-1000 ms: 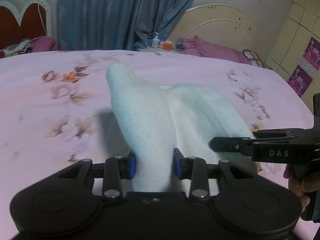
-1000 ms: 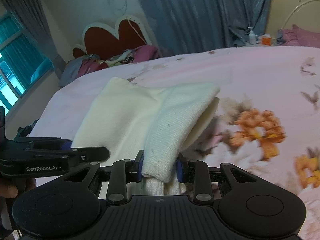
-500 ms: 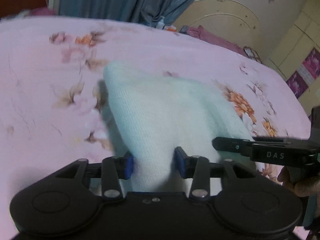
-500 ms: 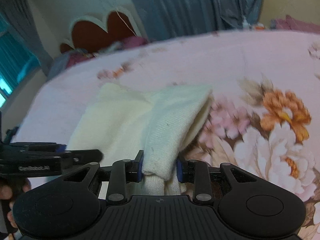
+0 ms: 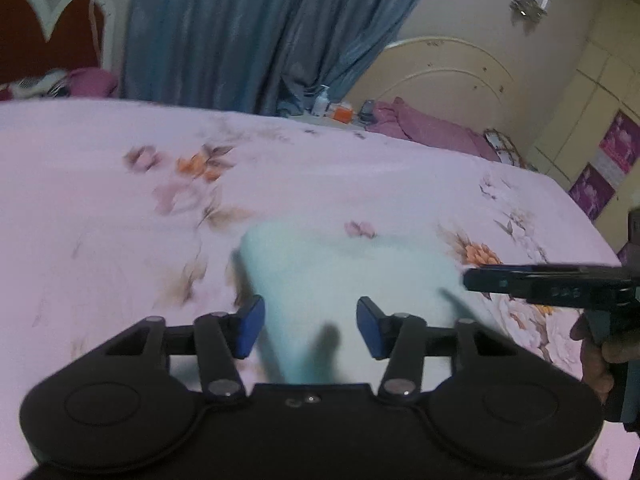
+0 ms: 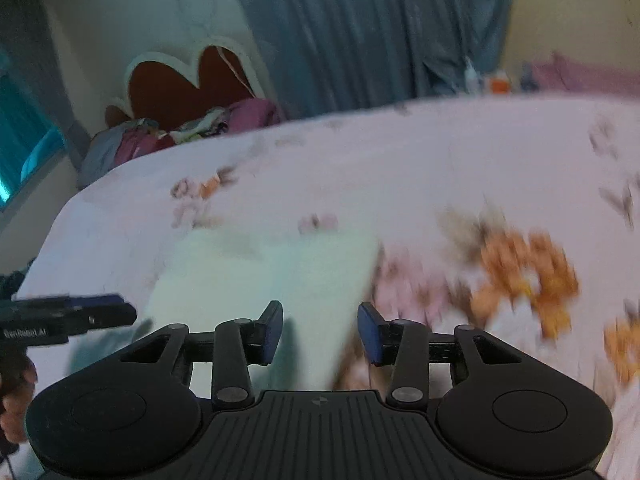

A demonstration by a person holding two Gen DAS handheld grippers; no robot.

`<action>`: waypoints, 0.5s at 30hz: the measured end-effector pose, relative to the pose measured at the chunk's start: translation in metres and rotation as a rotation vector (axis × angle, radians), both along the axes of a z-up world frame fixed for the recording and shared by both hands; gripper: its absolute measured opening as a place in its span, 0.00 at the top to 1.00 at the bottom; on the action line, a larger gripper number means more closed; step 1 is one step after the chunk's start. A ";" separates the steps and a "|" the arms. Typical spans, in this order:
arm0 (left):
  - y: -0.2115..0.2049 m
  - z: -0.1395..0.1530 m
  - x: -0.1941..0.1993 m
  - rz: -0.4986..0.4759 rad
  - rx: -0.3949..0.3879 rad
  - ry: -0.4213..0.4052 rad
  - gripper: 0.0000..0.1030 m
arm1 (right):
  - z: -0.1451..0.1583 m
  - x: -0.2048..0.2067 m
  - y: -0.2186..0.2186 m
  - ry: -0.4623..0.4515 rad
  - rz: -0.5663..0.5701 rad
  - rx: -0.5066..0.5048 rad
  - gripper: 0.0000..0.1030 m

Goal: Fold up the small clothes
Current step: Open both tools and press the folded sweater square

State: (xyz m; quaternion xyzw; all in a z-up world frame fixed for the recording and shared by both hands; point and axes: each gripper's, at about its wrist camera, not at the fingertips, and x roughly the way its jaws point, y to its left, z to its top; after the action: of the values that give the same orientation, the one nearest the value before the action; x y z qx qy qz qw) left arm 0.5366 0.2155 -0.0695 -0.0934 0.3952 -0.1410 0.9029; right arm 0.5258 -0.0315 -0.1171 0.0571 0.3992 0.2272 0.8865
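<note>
A small white knit garment [image 5: 344, 276] lies flat and folded on the pink floral bedspread [image 5: 120, 240]. It also shows in the right wrist view [image 6: 264, 280]. My left gripper [image 5: 310, 330] is open just above the garment's near left edge, holding nothing. My right gripper [image 6: 319, 332] is open above its near right edge, holding nothing. The right gripper shows in the left wrist view [image 5: 536, 280] at the right, and the left gripper shows in the right wrist view [image 6: 72, 316] at the left. Both views are blurred by motion.
A blue curtain [image 5: 248, 32] hangs behind the bed. A red heart-shaped headboard [image 6: 188, 80] with piled clothes [image 6: 192, 128] is at the far left. A cream headboard [image 5: 448, 80], purple cloth [image 5: 424, 128] and bottles [image 5: 332, 106] stand at the back right.
Both grippers let go of the white garment and opened. The garment dropped flat onto the bedspread, and both grippers pulled back a little.
</note>
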 end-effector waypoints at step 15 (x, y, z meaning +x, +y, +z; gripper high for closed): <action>-0.030 -0.037 0.038 -0.051 0.056 0.074 0.67 | -0.051 0.041 0.030 0.031 0.049 -0.152 0.80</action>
State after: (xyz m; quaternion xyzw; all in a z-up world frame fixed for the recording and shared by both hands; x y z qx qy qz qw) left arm 0.5744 0.1853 -0.1065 -0.0633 0.4343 -0.1491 0.8861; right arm 0.5668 -0.0019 -0.1679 -0.0166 0.4303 0.2171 0.8760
